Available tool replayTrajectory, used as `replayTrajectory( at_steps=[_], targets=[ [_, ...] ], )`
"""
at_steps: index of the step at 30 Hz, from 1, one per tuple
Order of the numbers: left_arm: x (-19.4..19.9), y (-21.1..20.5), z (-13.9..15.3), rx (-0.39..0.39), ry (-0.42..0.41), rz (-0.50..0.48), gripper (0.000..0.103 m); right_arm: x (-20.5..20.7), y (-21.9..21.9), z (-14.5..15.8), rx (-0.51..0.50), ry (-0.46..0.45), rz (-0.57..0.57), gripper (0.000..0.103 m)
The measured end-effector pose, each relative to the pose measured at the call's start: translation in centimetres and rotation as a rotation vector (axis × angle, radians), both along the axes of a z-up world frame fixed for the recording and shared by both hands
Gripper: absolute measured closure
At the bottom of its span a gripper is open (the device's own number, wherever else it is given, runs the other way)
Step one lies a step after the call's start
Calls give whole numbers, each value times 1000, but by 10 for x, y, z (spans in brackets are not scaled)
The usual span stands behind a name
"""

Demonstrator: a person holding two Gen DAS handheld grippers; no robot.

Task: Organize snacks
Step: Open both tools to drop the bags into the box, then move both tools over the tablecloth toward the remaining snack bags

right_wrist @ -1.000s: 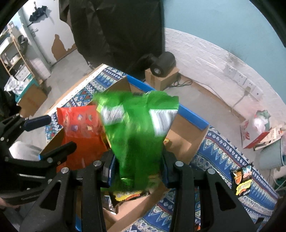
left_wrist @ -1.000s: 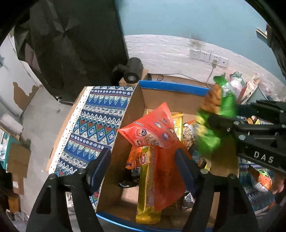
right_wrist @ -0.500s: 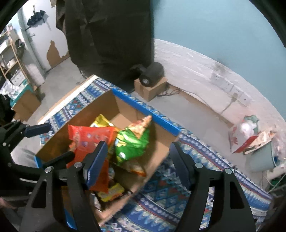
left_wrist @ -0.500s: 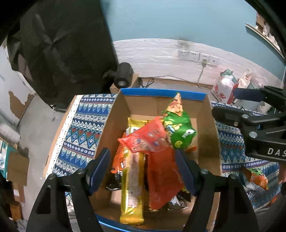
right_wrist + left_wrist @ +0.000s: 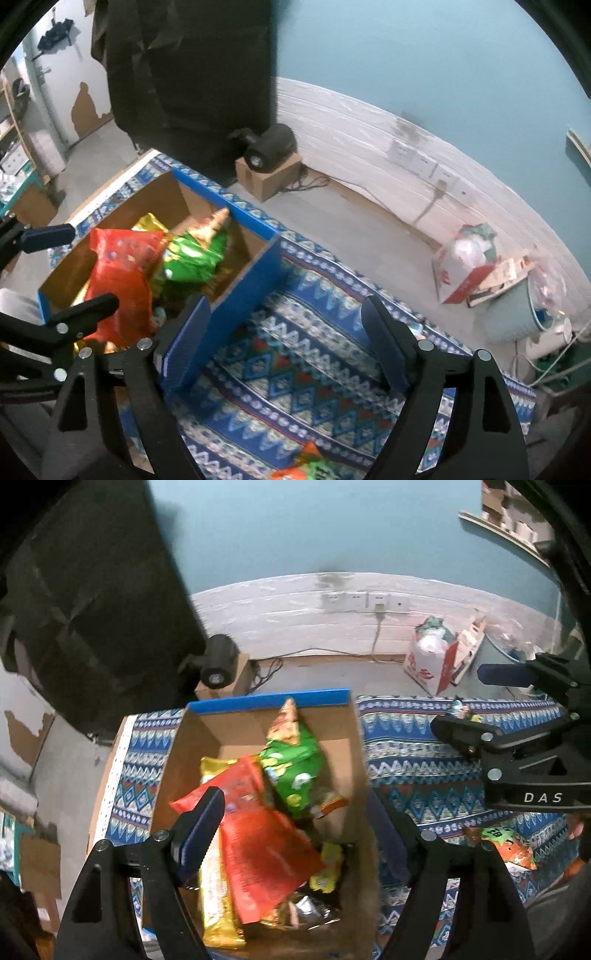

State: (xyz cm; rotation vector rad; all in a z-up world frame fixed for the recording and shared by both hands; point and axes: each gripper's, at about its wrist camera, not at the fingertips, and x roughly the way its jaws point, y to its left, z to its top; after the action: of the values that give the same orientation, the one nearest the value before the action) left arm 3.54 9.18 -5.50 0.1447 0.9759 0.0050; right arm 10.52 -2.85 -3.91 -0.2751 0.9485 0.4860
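With both grippers spread wide and holding nothing, nothing gripped on either side. Left gripper above the near end of the cardboard box, fingers well apart, red bag showing between them but not pinched. Right gripper off to the right of the box over the patterned cloth, fingers wide, only cloth between them; left finger just at the box's blue corner, contact can't be told.

Box contents:
- red bag on top, lying diagonal, near-centre
- green bag toward the far end, tilted, orange top corner leaning on the far wall
- long yellow pack along the left side, partly under the red bag
- small yellow and silver packets at the near right, mostly buried, too blurred to tell apart

Outside the box: orange-and-green packet on the cloth to the right, another one at the bottom edge of the right view, small dark packet near the cloth's far edge.

Background: black fan on a small carton by the wall, white-and-red bag beside a grey bin.
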Motion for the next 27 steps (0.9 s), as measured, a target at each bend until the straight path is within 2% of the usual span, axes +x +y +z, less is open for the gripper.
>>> replayTrajectory(
  at_steps=[8, 17, 21, 27],
  targets=[
    [11, -41, -7, 35, 18, -60, 22, 1, -49, -4, -19, 3, -52, 19],
    [36, -82, -27, 75, 50, -111, 21, 14, -107, -14, -22, 33, -144, 19],
    [54, -96, -42, 78, 75, -118, 21, 27, -126, -30, -42, 71, -157, 19],
    [79, -110, -71, 91, 137, -129, 21, 49, -141, -72, -75, 171, -146, 19]
  ],
)
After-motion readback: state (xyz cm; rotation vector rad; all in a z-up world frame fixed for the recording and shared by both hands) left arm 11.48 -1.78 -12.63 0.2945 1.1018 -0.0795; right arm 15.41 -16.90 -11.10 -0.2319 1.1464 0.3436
